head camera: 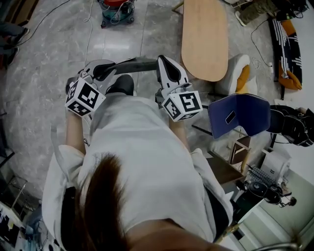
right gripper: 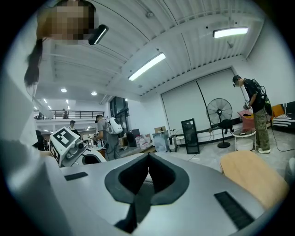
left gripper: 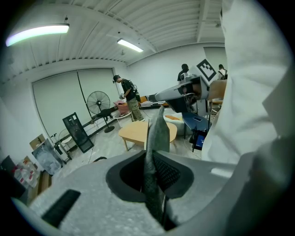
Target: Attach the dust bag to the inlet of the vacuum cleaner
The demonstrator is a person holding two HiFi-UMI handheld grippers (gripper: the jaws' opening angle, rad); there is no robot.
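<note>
A strip of the grey cloth dust bag (left gripper: 157,131) stands up from between the jaws of my left gripper (left gripper: 151,154), which is shut on it. In the head view the bag (head camera: 140,64) stretches from my left gripper (head camera: 117,67) across to the tip of my right gripper (head camera: 159,60), both held close in front of the person's chest. My right gripper (right gripper: 148,159) has its jaws pressed together, and no cloth shows between them in its own view. The red vacuum cleaner (head camera: 117,11) stands on the floor far ahead.
A long oval wooden table (head camera: 205,37) lies ahead to the right, with a blue chair (head camera: 240,115) nearer on that side. Cables run over the grey floor. A standing fan (left gripper: 98,102), a black rack (left gripper: 76,131) and other people stand further off.
</note>
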